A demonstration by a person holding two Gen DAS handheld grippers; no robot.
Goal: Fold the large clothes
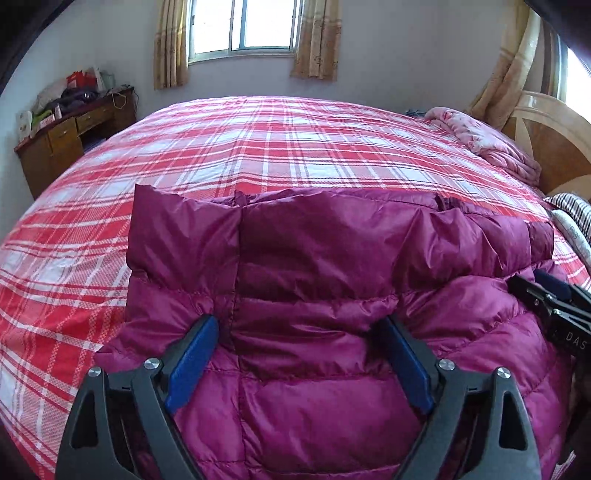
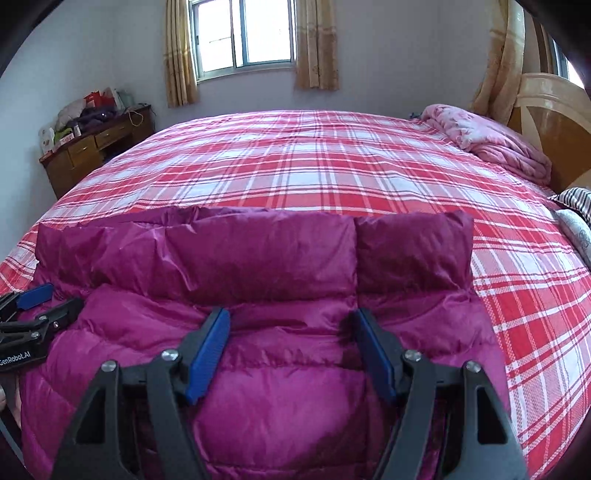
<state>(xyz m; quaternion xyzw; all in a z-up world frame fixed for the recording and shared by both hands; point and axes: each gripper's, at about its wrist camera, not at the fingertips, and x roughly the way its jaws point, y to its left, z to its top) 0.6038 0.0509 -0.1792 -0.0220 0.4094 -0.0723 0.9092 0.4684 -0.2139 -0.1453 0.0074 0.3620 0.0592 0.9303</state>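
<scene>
In your left wrist view, the left hand-held gripper stands spread over the magenta down jacket, folded on the plaid bed. In your right wrist view, the right hand-held gripper is likewise spread above the jacket, pinching nothing.

The far half of the bed lies bare under its red plaid sheet — flat, open cloth from the puffy magenta jacket's far edge to the wall below the window. The jacket itself fills the near side. A strip of sheet stays free to the jacket's right. Toward the headboard a bunched pink quilt blocks that corner, with striped bedding nearer along the same edge. On the other side a cluttered wooden desk stands close beside the bed — only a narrow gap between them.
</scene>
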